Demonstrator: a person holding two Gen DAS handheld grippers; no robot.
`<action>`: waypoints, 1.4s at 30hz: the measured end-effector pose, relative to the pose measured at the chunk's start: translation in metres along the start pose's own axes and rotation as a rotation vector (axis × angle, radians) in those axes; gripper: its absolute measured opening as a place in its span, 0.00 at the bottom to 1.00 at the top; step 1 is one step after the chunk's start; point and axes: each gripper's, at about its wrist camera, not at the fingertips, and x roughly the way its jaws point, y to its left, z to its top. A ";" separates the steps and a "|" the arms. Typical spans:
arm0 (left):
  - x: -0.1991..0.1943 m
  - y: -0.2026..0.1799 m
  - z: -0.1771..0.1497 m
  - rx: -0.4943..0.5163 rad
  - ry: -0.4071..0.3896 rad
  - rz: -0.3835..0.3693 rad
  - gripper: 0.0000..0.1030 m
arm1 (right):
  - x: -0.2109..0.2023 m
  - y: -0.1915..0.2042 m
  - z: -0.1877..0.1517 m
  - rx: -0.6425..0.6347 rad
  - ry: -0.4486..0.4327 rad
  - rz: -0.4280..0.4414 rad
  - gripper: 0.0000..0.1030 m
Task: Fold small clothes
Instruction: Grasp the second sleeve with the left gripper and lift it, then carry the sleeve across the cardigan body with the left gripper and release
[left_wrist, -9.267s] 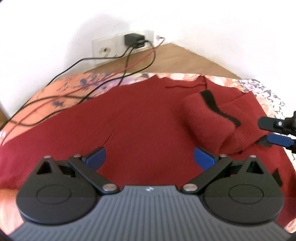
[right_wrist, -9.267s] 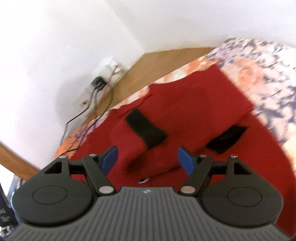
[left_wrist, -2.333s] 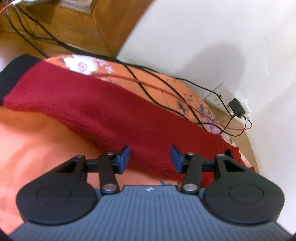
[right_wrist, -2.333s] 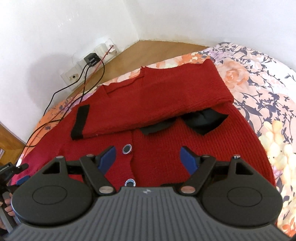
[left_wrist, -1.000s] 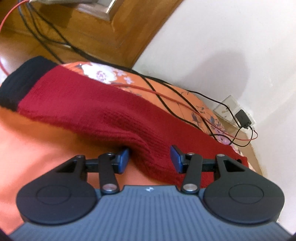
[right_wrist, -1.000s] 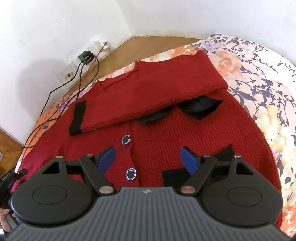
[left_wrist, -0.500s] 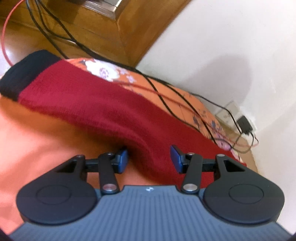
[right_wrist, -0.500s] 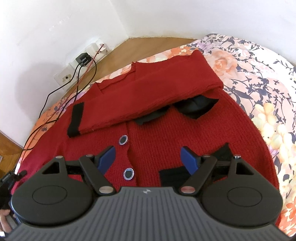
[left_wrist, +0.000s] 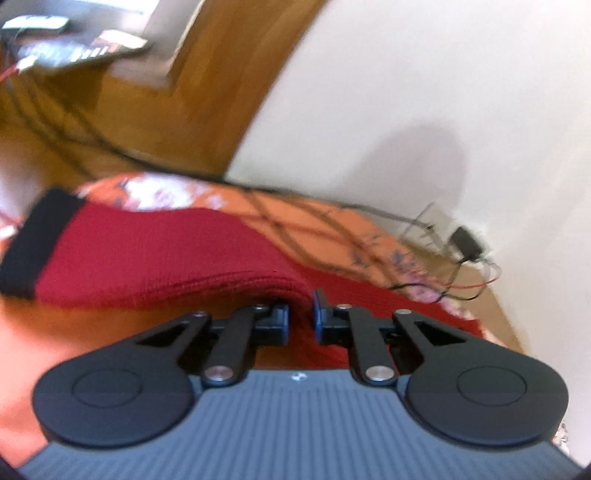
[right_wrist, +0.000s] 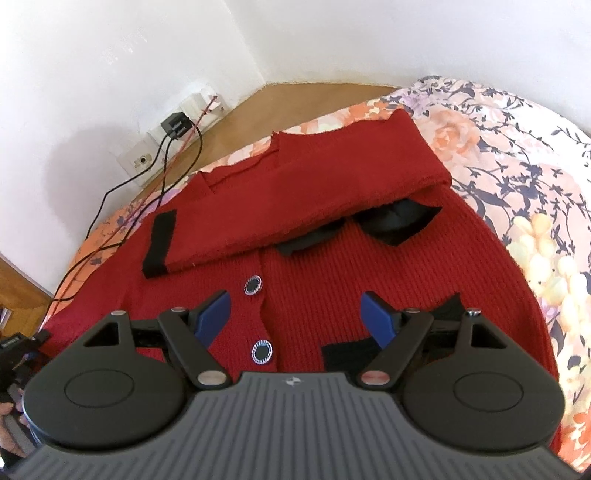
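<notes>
A red knitted cardigan (right_wrist: 369, 266) with black trim and round buttons lies spread on a floral bedspread (right_wrist: 517, 155). One sleeve (right_wrist: 295, 206) is folded across its chest, black cuff to the left. In the left wrist view the other sleeve (left_wrist: 166, 254) stretches out to the left, ending in a black cuff (left_wrist: 37, 240). My left gripper (left_wrist: 300, 317) is shut on a fold of this sleeve's lower edge. My right gripper (right_wrist: 295, 314) hovers open above the cardigan's front, holding nothing. The left gripper (right_wrist: 18, 347) also shows at the far left edge of the right wrist view.
Black and red cables (right_wrist: 147, 184) run from a wall socket with a plug (right_wrist: 177, 125) across the bed's far left corner. A white wall (left_wrist: 443, 110) and a wooden floor (right_wrist: 314, 96) border the bed. Floral bedspread lies bare to the right of the cardigan.
My left gripper has closed on the outstretched sleeve's edge, which was only between its open fingers before. The right gripper has stayed open and drifted slightly closer over the cardigan's front.
</notes>
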 end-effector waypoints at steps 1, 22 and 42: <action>-0.003 -0.005 0.002 0.009 -0.012 -0.011 0.14 | 0.000 0.000 0.001 -0.001 -0.005 0.003 0.80; -0.019 -0.145 -0.001 0.199 -0.093 -0.205 0.13 | -0.027 -0.035 0.029 0.032 -0.091 0.043 0.81; 0.027 -0.240 -0.082 0.362 0.095 -0.330 0.13 | -0.023 -0.079 0.040 0.075 -0.088 0.008 0.81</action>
